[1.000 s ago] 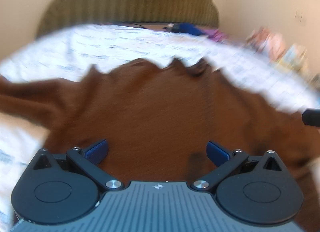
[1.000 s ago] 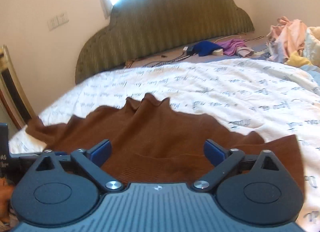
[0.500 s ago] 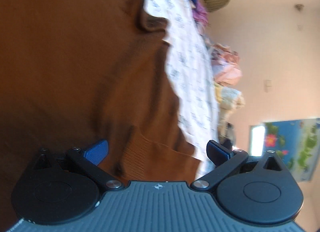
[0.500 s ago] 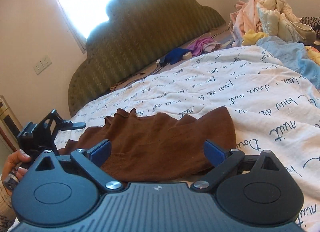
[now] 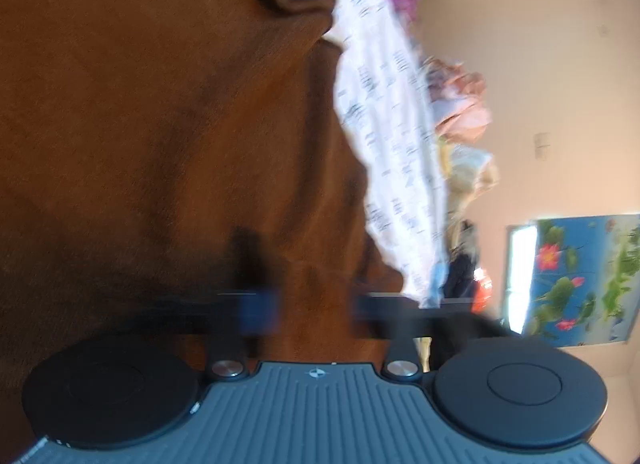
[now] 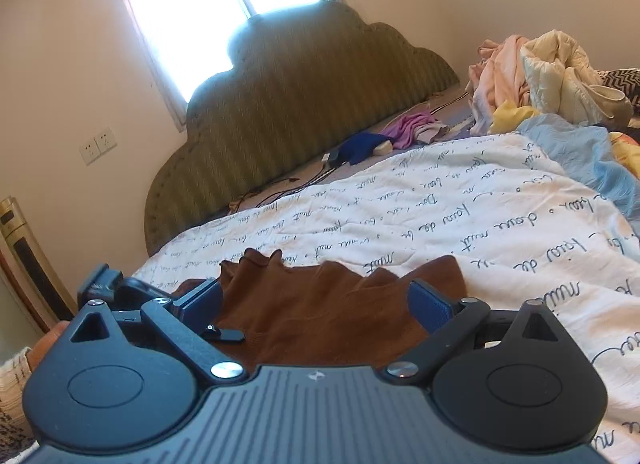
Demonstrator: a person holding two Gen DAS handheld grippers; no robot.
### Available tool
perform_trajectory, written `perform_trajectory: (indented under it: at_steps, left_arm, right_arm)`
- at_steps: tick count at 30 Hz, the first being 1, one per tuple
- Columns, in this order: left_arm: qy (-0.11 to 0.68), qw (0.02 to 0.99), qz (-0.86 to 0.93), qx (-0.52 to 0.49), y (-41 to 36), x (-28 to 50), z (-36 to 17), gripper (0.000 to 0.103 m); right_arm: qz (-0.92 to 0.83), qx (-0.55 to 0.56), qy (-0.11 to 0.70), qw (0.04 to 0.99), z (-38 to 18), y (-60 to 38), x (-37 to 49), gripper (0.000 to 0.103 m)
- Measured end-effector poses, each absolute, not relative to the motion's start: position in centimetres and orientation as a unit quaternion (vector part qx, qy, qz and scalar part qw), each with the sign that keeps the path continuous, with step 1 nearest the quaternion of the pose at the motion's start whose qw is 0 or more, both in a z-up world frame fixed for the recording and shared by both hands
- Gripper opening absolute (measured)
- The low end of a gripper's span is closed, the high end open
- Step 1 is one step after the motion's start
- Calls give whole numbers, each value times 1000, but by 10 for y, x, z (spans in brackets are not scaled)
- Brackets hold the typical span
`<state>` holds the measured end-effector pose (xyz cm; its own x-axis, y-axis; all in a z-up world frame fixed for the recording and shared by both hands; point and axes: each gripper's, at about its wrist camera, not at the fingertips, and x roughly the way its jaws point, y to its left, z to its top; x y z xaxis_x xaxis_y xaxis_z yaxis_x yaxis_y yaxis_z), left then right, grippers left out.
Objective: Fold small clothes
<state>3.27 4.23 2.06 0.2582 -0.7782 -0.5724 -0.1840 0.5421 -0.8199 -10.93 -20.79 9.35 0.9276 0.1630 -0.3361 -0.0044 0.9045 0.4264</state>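
Left wrist view, rolled sideways: your left gripper [image 5: 316, 306] sits over the brown top [image 5: 160, 123], fingers blurred and part-closed w/ cloth between them; can't tell if they pinch it. Top fills the left of frame, white sheet [image 5: 384, 111] to its right, then clothes pile [image 5: 460, 103] and a flower poster [image 5: 580, 276] on the wall. Right wrist view: your hand [image 6: 48, 342] at far left, left gripper [image 6: 116, 296] beside it at the top's [image 6: 320, 316] edge. Right gripper [image 6: 318, 304] has fingers spread wide, nothing held, top lying on the sheet [image 6: 460, 223] between them. Headboard [image 6: 300, 111] behind, pile [image 6: 540, 71] far right.
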Motion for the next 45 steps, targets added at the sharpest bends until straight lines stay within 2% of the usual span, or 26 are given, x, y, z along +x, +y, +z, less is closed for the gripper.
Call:
perform_trajectory:
  at_steps: [4,7,13,17,27,31,35,38,42,45]
  left_arm:
    - [546,691,-242,-408,42,32,26,2]
    - [511,717,-265,-393,55,28,53,1]
    - [456,762,-269,-373,114,24,100,2]
    - [421,779,-265,-381,159,21,118,2]
    - [426,790,-207,-390,224,21,81,2]
    - [440,787,-189,-389,235,20,62,2]
    - [455,791,-169,-372,239,18,46,2]
    - [460,783,-169,-383,248,16,35,2]
    - [456,784,-170,-385,255,14,35,5]
    - [457,793,-169,-366,251,14,40,7]
  right_arm:
    - [35,211,190,958,102,-211,-108,100]
    - [32,214,190,958,108,-213,-103,100]
    - [31,256,203,945,103,-214,-84,100]
    - [67,325,238,913,88,-214,-57,100]
    - [121,341,297,884,70,-178,14,100]
    - [88,255,350,897,54,-165,35,100]
    - [-26,161,399,902,28,-176,45,100]
    - [1,205,368,907,40,-181,27,100]
    - [81,180,293,936,73,-140,7,100]
    - [132,177,315,923,68,-109,21,100]
